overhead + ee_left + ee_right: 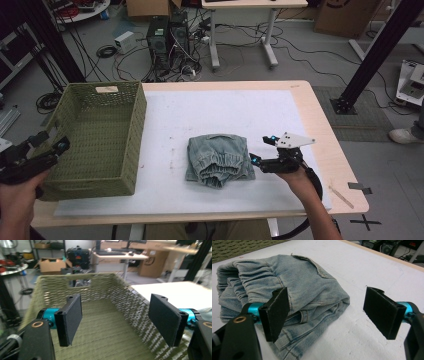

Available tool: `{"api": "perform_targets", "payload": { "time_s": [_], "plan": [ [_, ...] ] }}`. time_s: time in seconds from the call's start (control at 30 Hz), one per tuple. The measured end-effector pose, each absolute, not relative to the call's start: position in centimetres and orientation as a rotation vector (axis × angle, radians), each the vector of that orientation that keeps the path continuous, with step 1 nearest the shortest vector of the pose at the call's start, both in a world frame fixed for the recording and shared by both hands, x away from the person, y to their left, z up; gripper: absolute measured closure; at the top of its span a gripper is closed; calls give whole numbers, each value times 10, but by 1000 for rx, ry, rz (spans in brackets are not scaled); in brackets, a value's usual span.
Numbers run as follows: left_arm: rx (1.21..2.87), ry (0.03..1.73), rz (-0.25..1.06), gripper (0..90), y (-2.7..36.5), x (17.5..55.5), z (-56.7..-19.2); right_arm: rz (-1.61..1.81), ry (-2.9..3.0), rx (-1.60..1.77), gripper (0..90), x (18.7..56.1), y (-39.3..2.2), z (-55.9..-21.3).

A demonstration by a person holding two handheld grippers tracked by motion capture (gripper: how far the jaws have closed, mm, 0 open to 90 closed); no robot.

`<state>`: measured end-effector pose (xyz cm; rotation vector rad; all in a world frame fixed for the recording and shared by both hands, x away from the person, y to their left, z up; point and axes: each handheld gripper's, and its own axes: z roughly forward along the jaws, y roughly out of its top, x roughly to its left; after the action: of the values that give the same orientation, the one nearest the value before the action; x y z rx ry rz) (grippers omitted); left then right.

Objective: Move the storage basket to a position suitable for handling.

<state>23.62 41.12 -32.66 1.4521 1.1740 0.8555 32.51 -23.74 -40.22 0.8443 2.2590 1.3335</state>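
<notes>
A folded pair of light blue jeans [218, 160] lies on the white table cover [225, 115], near the middle. My right gripper [263, 149] rests just right of the jeans, open, with nothing between its jaws. In the right gripper view the jeans [287, 290] lie ahead and to the left of my right gripper [332, 312]. A green woven basket [100, 135] stands at the table's left, empty. My left gripper [52, 142] hovers at the basket's left near corner, open and empty. The left gripper view looks into the basket [105, 322] between the wide jaws of my left gripper [117, 318].
The wooden table edge [325, 145] runs along the right. A wooden stick [341, 196] lies at the front right corner. Beyond the table stand computer towers [167, 37], cables and a desk [250, 25] on the floor.
</notes>
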Motion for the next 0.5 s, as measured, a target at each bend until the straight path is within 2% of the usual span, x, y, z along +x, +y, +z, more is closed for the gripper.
{"api": "perform_targets", "payload": {
  "time_s": [0.5],
  "plan": [
    [1487,1297,897,272,459,233,-335,1318,2269,836,213,324,-225,-400]
  ]
}}
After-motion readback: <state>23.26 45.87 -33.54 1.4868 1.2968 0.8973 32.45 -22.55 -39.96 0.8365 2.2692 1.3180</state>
